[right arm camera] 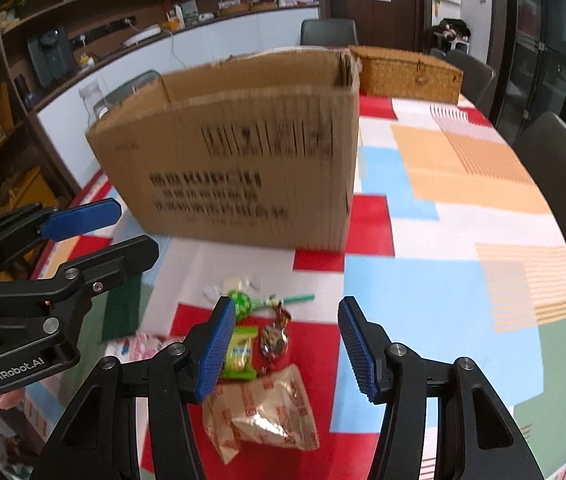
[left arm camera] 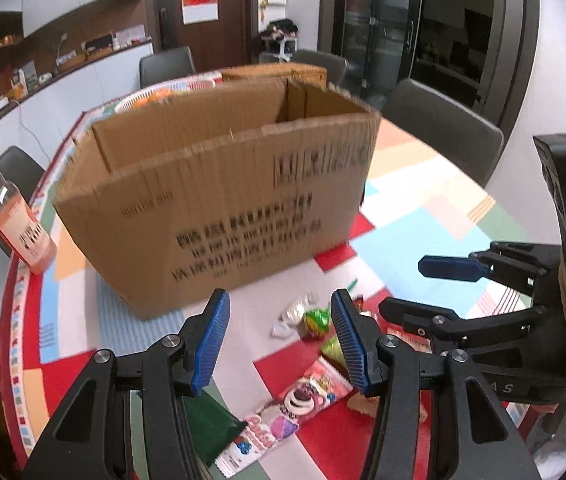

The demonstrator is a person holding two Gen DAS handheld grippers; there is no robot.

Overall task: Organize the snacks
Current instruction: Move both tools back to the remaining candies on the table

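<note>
An open cardboard box [left arm camera: 219,204] stands on the table; it also shows in the right wrist view [right arm camera: 239,152]. Snacks lie in front of it: a pink strawberry-bear packet [left arm camera: 295,408], a green lollipop [left arm camera: 317,320] [right arm camera: 243,302], white wrapped candies [left arm camera: 293,314] [right arm camera: 239,283], a green-yellow packet [right arm camera: 239,354], a brown wrapped candy [right arm camera: 274,344] and a beige foil pack [right arm camera: 263,412]. My left gripper [left arm camera: 279,344] is open and empty above the snacks. My right gripper [right arm camera: 283,346] is open and empty above the candies; it also shows at the right of the left wrist view [left arm camera: 423,280].
The table has a colourful patchwork cloth [right arm camera: 443,216]. An orange-liquid bottle [left arm camera: 15,224] stands left of the box. A wicker basket [right arm camera: 407,74] sits behind the box. A dark green item [left arm camera: 207,428] lies by the pink packet. Chairs [left arm camera: 443,124] surround the table.
</note>
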